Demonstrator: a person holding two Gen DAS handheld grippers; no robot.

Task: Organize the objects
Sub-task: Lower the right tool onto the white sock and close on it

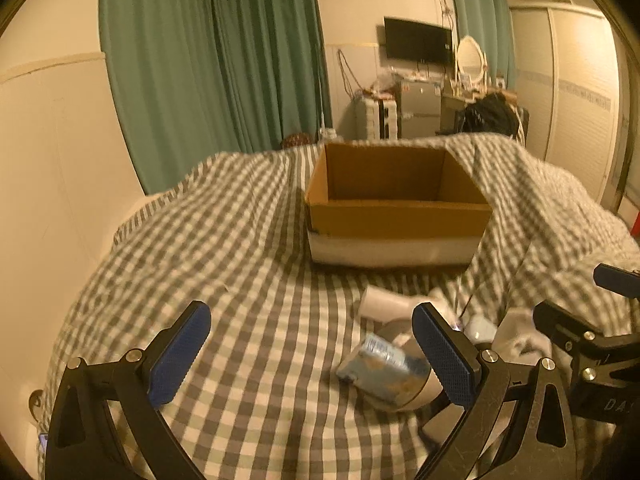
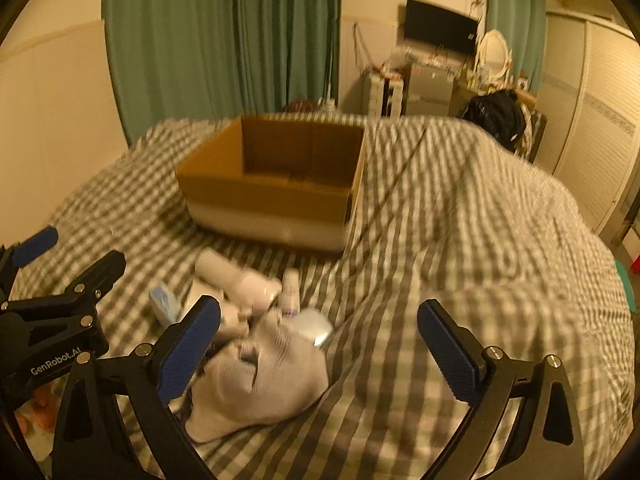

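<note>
An open cardboard box (image 1: 396, 216) stands on the checked bedcover (image 1: 248, 248); it also shows in the right wrist view (image 2: 272, 196). In front of it lies a pile of small things: a blue packet (image 1: 380, 364), a white bottle (image 1: 382, 300), a white tube (image 2: 290, 286) and a pale grey cloth (image 2: 268, 376). My left gripper (image 1: 312, 356) is open and empty, just left of the blue packet. My right gripper (image 2: 320, 352) is open and empty, with the grey cloth between its jaws near the left finger.
Green curtains (image 1: 208, 52) hang behind the bed. A small fridge (image 1: 420, 108), a TV (image 1: 418, 38) and a mirror stand at the far wall. A wardrobe (image 1: 576, 92) is at the right. The bedcover rises in folds at the right (image 2: 500, 220).
</note>
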